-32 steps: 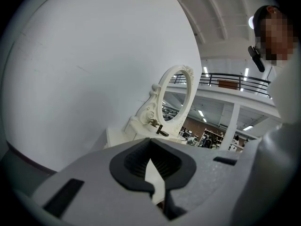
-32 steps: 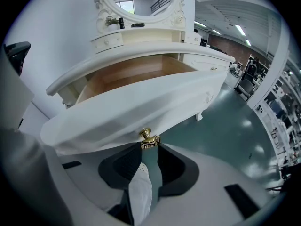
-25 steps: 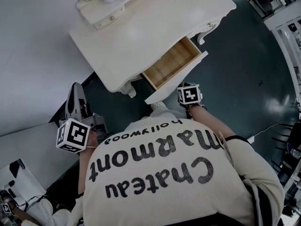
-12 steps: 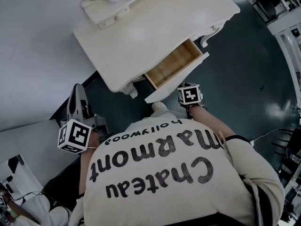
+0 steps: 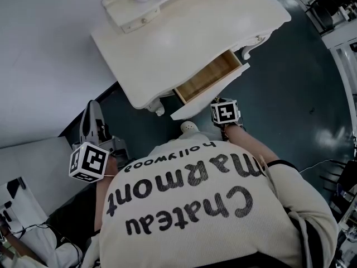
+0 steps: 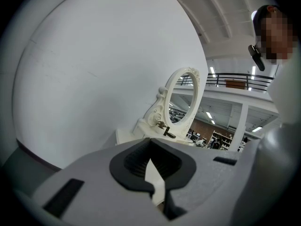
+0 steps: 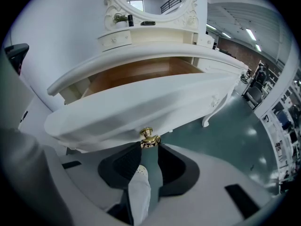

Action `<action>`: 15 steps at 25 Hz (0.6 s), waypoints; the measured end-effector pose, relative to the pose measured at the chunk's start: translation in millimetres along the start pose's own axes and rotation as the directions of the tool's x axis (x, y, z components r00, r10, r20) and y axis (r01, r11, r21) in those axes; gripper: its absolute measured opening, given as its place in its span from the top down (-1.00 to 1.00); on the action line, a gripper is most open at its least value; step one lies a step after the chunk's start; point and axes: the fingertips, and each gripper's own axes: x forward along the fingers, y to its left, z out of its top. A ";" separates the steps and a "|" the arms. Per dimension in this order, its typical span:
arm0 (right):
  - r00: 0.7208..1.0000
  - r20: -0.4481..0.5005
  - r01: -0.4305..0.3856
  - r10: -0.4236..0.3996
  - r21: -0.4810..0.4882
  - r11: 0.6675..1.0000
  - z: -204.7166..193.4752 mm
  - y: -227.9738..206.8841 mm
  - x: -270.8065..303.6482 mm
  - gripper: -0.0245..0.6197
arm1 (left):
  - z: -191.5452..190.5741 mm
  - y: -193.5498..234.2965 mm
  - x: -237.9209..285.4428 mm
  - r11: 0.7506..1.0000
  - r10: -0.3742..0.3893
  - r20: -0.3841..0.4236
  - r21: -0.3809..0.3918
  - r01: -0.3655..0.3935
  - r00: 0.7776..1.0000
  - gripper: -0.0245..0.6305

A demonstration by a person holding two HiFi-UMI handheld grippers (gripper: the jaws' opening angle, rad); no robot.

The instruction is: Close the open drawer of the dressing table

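Right gripper (image 7: 149,149) is seen closed on the brass knob (image 7: 149,138), which is pinched at the very tips of the jaws, and nothing else is held between them. Left gripper (image 6: 150,145) is carried well apart on the person's other side; its jaws are drawn together on nothing and are aimed past the mirror (image 6: 186,95) at the wall, so it is judged to have no part in the move.

Just beyond the knob, the drawer front (image 7: 141,108) is met square-on. Its long axis runs across the right gripper from side to side, and the knob is set at its middle. Behind the front, the drawer (image 5: 207,78) is found partly pulled out, its wooden floor exposed, under the top of the dressing table (image 5: 184,32).

One relation governs the push — the drawer's line of travel runs straight ahead of the right gripper, away from the person and into the table body. In the head view this is up and to the left. A push along that line is what the closing is judged to need; a push angled to either side could skew the drawer on its runners
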 end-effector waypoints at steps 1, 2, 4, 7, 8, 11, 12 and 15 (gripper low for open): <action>1.000 0.000 -0.002 0.002 -0.004 1.000 1.6 0.5 1.2 0.52 | 0.0 0.6 0.4 1.000 0.003 0.001 -0.001 -0.003 1.000 0.90; 1.000 -0.001 -0.005 0.005 -0.007 1.000 3.2 1.0 2.2 0.52 | 0.2 1.2 0.9 1.000 0.006 0.002 -0.001 -0.006 1.000 0.90; 1.000 -0.003 -0.008 0.008 -0.013 1.000 6.1 1.9 4.1 0.52 | 0.5 2.4 1.9 1.000 0.011 0.003 -0.003 -0.011 1.000 0.90; 1.000 -0.006 -0.012 0.012 -0.027 1.000 11.3 3.2 7.5 0.52 | 1.4 5.3 3.9 1.000 0.019 0.006 -0.006 -0.019 1.000 0.90; 1.000 -0.007 -0.013 0.013 -0.033 0.999 13.0 3.7 8.5 0.51 | 1.9 6.4 4.3 1.000 0.023 0.007 -0.007 -0.022 1.000 0.90; 1.000 -0.009 -0.021 0.020 -0.049 0.999 17.3 5.1 11.1 0.51 | 3.0 8.7 4.1 0.999 0.033 0.012 -0.009 -0.033 0.999 0.90; 1.000 -0.009 -0.023 0.022 -0.054 0.998 18.6 5.7 12.0 0.51 | 2.9 9.5 3.9 0.999 0.036 0.013 -0.010 -0.035 0.999 0.90; 1.000 -0.010 -0.028 0.028 -0.068 0.997 23.4 7.5 15.1 0.50 | 2.8 12.2 2.8 0.999 0.046 0.016 -0.012 -0.046 0.999 0.90</action>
